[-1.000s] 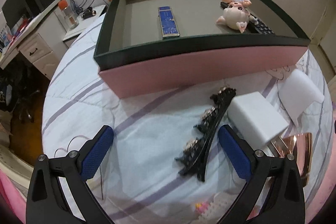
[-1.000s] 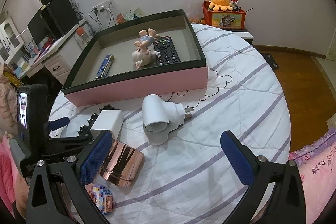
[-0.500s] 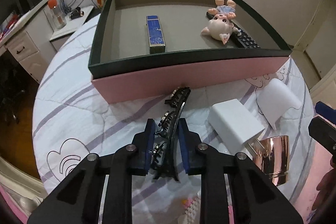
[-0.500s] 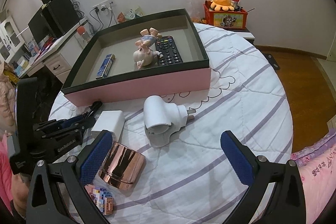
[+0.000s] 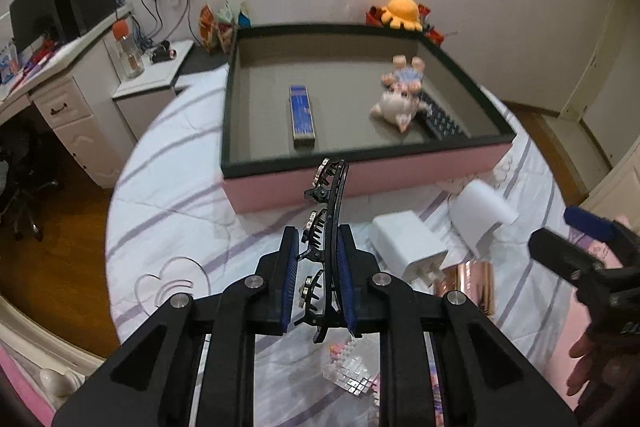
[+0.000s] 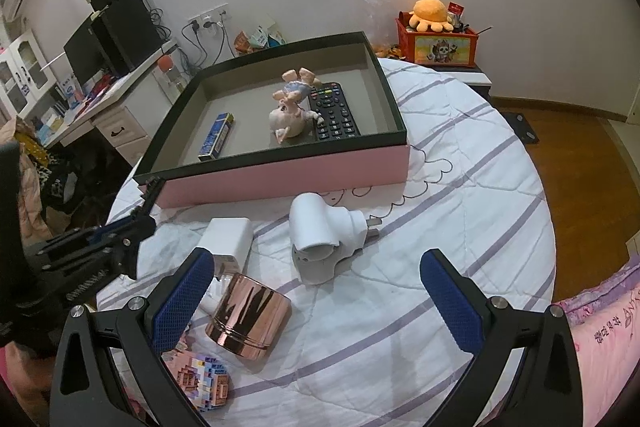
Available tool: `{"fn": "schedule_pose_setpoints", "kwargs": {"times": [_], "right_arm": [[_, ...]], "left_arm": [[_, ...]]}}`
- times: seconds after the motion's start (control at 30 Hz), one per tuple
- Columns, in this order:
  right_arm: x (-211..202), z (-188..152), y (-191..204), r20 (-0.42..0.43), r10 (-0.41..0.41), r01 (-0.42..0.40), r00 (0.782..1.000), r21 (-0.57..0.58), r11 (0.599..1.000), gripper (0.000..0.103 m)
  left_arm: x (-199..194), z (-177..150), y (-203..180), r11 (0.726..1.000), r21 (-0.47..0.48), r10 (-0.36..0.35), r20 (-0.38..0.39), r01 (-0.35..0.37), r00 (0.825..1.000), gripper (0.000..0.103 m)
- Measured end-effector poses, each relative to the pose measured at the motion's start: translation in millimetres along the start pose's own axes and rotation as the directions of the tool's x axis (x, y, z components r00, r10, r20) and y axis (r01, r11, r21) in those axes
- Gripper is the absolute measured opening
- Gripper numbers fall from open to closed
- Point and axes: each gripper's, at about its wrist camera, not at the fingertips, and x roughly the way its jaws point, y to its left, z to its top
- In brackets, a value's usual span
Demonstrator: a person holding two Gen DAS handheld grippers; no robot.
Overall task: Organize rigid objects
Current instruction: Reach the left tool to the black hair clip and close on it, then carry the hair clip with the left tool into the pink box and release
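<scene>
My left gripper [image 5: 318,247] is shut on a black hair clip [image 5: 330,199] and holds it lifted above the bed, its tip just short of the pink box's front wall [image 5: 360,181]. It also shows at the left of the right wrist view [image 6: 136,223]. The dark-rimmed pink box [image 6: 288,179] holds a blue case [image 6: 216,137], a pig figurine [image 6: 290,113] and a black remote [image 6: 334,113]. My right gripper [image 6: 316,291] is open and empty above the bed, near a white plug adapter [image 6: 320,231], a white charger [image 6: 230,239] and a rose-gold tin [image 6: 248,319].
A small block model [image 6: 202,383] lies by my right gripper's left finger. The round bed has a white striped cover [image 6: 460,219]. A desk with a monitor [image 6: 100,51] stands at the left. A red toy crate [image 6: 438,45] stands by the far wall.
My left gripper closed on the hair clip and lifted it off the bed toward the box. My right gripper has stayed open and nearly still.
</scene>
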Motion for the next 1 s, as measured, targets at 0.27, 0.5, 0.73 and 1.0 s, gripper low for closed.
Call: {"fn": "schedule_pose_setpoints", "kwargs": {"times": [0.27, 0.5, 0.73, 1.0], "right_arm": [[-1.1, 12.8, -2.2, 0.023, 0.016, -0.015, 1.0, -0.001, 1.0, 0.103], [7.7, 38.2, -4.0, 0.048, 0.009, -0.008, 0.999, -0.006, 1.0, 0.103], [28.1, 66.0, -11.5, 0.046, 0.012, -0.013, 0.999, 0.01, 1.0, 0.103], [50.6, 80.5, -20.6, 0.027, 0.012, -0.012, 1.0, 0.026, 1.0, 0.103]], "left_arm": [[-14.9, 32.0, 5.9, 1.0, -0.014, 0.001, 0.071, 0.0, 0.997, 0.019], [23.1, 79.6, 11.1, 1.0, -0.028, 0.016, 0.09, -0.014, 0.996, 0.019], [88.4, 106.1, 25.8, 0.997, -0.074, 0.032, 0.016, -0.03, 0.999, 0.019], [118.0, 105.9, 29.6, 0.994, -0.082, 0.068, -0.046, -0.072, 0.997, 0.031]]}}
